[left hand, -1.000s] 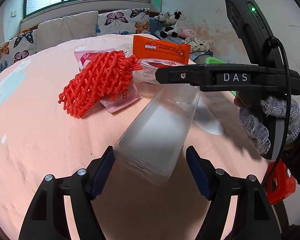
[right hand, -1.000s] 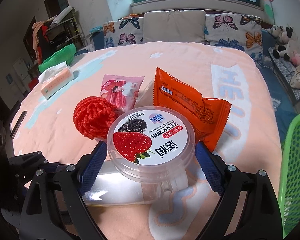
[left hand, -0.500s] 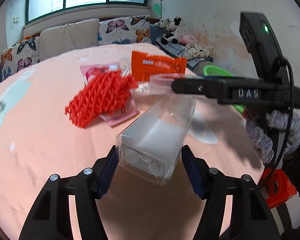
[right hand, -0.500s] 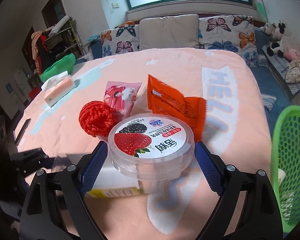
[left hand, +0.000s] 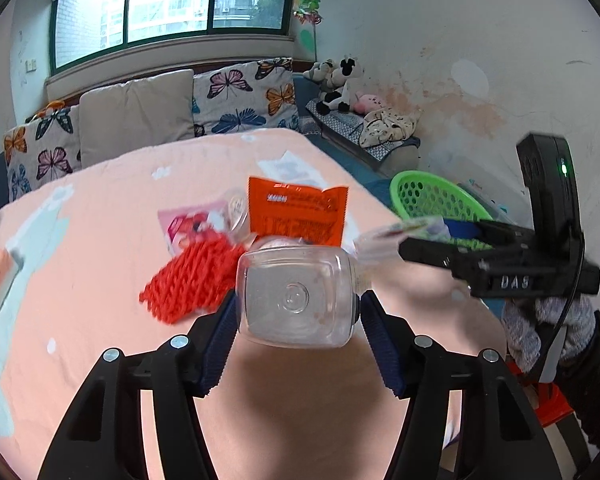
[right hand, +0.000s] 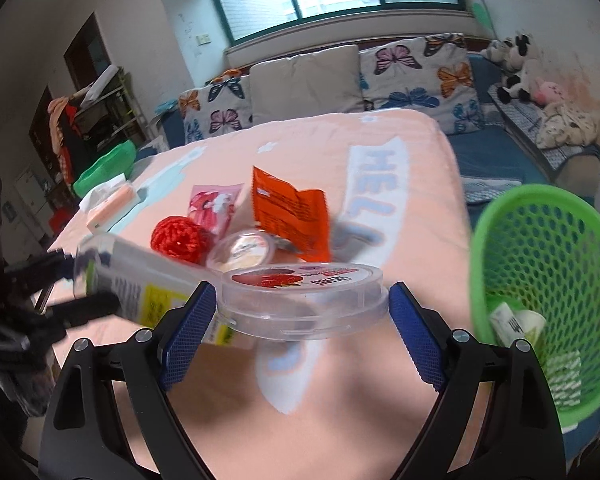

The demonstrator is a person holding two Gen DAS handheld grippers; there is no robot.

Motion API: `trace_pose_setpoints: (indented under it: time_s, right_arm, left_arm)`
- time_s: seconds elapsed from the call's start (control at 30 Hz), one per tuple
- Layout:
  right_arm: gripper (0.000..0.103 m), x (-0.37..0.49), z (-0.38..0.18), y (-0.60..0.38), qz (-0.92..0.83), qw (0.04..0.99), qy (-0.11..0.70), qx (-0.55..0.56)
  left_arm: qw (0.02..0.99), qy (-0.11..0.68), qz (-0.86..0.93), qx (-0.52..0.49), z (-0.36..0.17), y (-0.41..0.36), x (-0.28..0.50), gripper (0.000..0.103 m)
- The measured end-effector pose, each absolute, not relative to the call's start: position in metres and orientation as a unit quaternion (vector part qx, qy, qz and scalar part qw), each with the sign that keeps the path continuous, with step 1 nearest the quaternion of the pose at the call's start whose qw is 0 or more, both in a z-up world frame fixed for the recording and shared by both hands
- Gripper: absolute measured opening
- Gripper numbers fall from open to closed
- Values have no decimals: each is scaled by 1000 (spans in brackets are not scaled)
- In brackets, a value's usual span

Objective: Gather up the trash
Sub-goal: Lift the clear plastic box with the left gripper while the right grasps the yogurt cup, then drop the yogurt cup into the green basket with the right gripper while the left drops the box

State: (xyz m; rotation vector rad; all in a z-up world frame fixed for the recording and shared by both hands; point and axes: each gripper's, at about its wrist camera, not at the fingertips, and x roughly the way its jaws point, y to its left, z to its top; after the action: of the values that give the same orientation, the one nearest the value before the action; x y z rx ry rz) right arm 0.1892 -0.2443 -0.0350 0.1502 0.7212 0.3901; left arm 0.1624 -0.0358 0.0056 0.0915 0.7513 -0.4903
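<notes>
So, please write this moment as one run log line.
left gripper: holds clear bottle | right gripper: holds fruit-label lid | green basket: near right

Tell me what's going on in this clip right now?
A person is clearing trash off a bed. The left hand-held gripper is clamped on a clear plastic bottle, lifted off the blanket. The right hand-held gripper holds a round fruit-label container near the green basket. An orange wrapper, red mesh and pink packet remain on the bed.

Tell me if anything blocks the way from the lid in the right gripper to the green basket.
Nothing visible does. The right gripper holds the strawberry lid above the bedspread, and the green basket stands open to its right, some trash already inside.
</notes>
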Motion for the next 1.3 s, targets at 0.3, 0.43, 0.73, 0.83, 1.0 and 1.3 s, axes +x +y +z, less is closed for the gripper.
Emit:
trace_pose_setpoints:
  time_s: [0.3,0.43,0.73,0.83,1.0,1.3]
  right_arm:
    - [65,176,-41,-294,148,919,353,93]
    - [65,176,-53,-316,142,907,378,122]
    - [89,151,-69,-318,149,906,379,113]
    - [93,147,-79,-306,146,907,385,84]
    - [98,144,-95,-284,136,907,397,26]
    - [93,149,-107,-278,113,908,404,-5]
  left_arm:
    - [892,371,-249,75,29,-70,178,58]
    - [890,373,-250,81,34,-79,184,58]
    - [888,378,-247,83,34,-84,187,57]
    - [888,379,-247,83,36,-86,189,57]
    - [888,379,-247,83,36,-86,189,57]
    - [888,376,-251,84,42,-91,193,57]
